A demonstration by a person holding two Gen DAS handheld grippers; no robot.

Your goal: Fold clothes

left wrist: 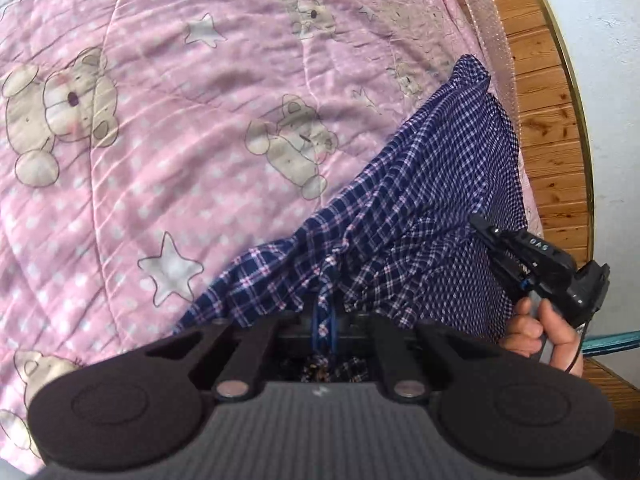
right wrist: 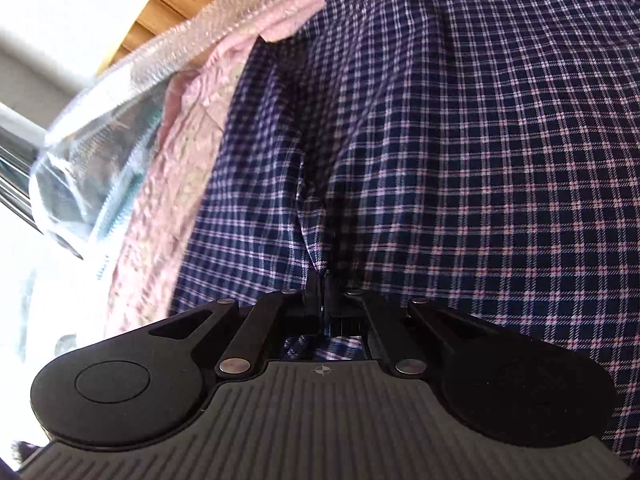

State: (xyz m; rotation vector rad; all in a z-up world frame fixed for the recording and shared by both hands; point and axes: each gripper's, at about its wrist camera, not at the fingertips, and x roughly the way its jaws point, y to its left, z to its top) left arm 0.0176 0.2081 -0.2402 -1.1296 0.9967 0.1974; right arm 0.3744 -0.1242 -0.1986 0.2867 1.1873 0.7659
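Now each gripper, left [left wrist: 324,316] and right [right wrist: 321,292], pinches the checked garment [left wrist: 420,200] on the quilt [left wrist: 160,80].

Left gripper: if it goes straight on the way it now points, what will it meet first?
The left gripper is already shut on the navy checked garment, so more of that bunched cloth comes first. Behind it lies the pink bear-print quilt; depth is hard to judge in this fisheye view.

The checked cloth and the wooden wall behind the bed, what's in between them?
In the left wrist view, a strip of pink blanket edged with clear bubbly plastic lies between the checked cloth and the wooden wall.
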